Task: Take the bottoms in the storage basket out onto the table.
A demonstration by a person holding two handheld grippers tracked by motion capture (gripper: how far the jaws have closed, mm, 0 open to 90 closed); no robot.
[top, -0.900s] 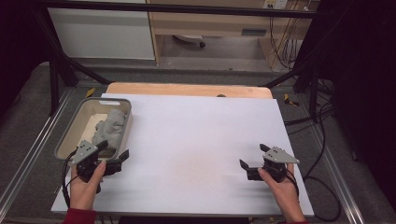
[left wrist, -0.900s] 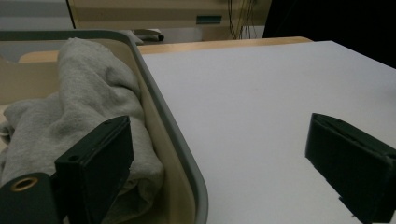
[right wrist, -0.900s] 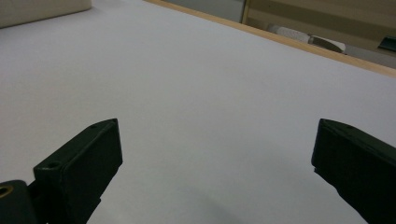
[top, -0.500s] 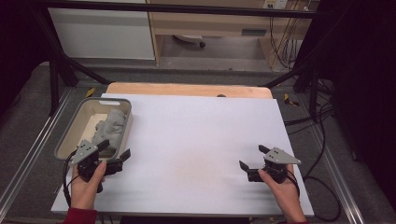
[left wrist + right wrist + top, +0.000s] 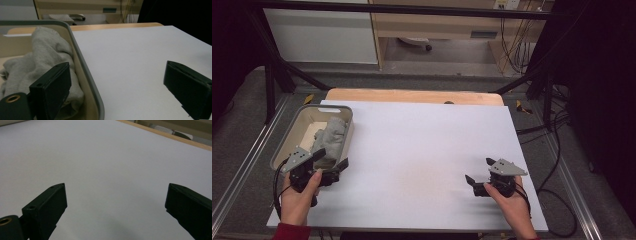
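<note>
A beige plastic bin [image 5: 292, 134] stands at the table's left edge with a crumpled grey cloth [image 5: 331, 135] inside. My left gripper [image 5: 332, 159] is held at the bin's near right corner and is open. In the left gripper view its left jaw hangs over the bin [image 5: 86, 75] beside the cloth [image 5: 42, 57], and its right jaw is over the bare table. My right gripper [image 5: 479, 171] hovers low over the white table top [image 5: 422, 145] at the near right, open, with nothing between its jaws. The right gripper view looks out across the white surface [image 5: 107, 157].
A wooden board edge [image 5: 412, 95] runs along the table's far side. Black frame bars and cables stand around the table. A white cabinet [image 5: 322, 35] and a shelf unit lie beyond it.
</note>
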